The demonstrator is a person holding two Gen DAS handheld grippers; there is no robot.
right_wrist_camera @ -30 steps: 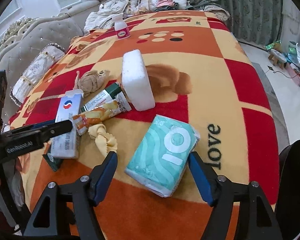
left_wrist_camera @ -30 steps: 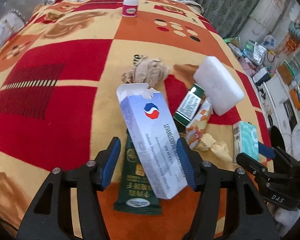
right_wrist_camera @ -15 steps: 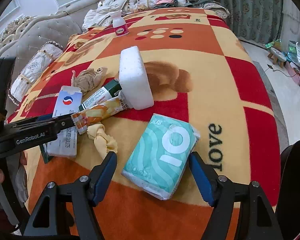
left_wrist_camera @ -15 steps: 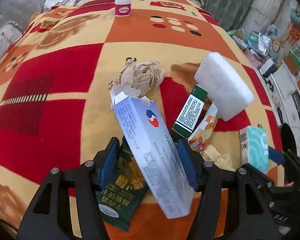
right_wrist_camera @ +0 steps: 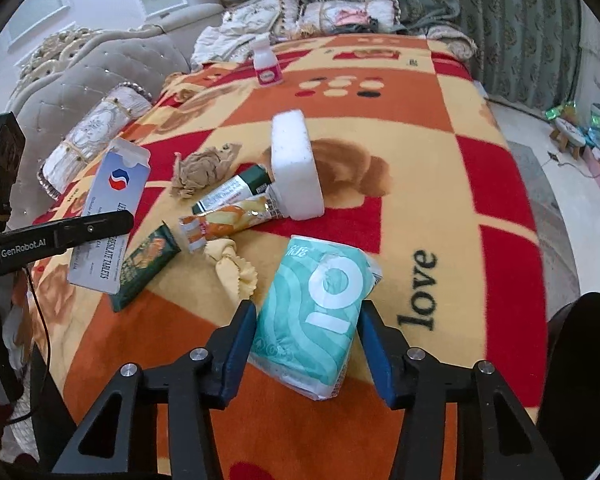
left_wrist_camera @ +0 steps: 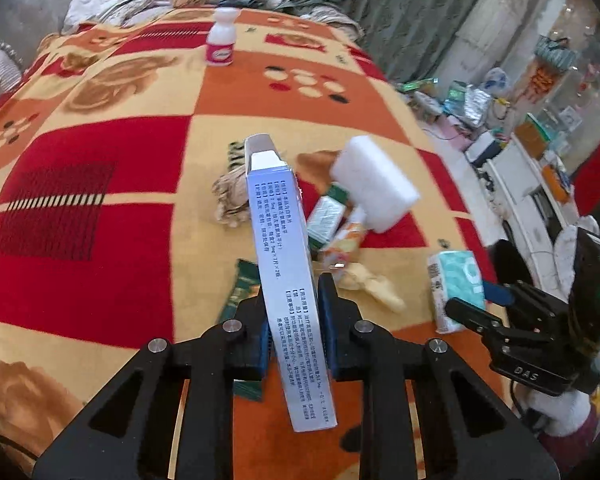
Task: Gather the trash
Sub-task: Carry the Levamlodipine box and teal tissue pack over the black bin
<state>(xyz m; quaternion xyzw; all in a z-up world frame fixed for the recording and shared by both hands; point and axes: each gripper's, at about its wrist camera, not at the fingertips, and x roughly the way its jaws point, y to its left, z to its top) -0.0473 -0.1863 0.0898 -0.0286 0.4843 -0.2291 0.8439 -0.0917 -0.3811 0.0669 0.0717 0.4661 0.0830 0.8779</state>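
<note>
My left gripper (left_wrist_camera: 294, 330) is shut on a white and blue tablet box (left_wrist_camera: 286, 264) and holds it on edge above the blanket; the box also shows in the right wrist view (right_wrist_camera: 108, 216). My right gripper (right_wrist_camera: 306, 350) is open around a teal tissue pack (right_wrist_camera: 316, 320), fingers apart from its sides. On the blanket lie a green wrapper (right_wrist_camera: 146, 268), an orange snack wrapper (right_wrist_camera: 228, 220), a green and white tube box (right_wrist_camera: 230, 192), a yellow twisted wrapper (right_wrist_camera: 230, 264), a crumpled brown paper (right_wrist_camera: 200, 170) and a white foam block (right_wrist_camera: 296, 168).
A small white bottle with a pink label (right_wrist_camera: 266, 66) stands far back on the red, orange and yellow blanket (right_wrist_camera: 440, 184). Pillows and a grey padded headboard (right_wrist_camera: 100, 76) lie at the back left. The floor to the right holds clutter (left_wrist_camera: 472, 108).
My left gripper has shut on the tablet box, lifted it off the green wrapper and turned it on edge. My right gripper has moved in around the tissue pack.
</note>
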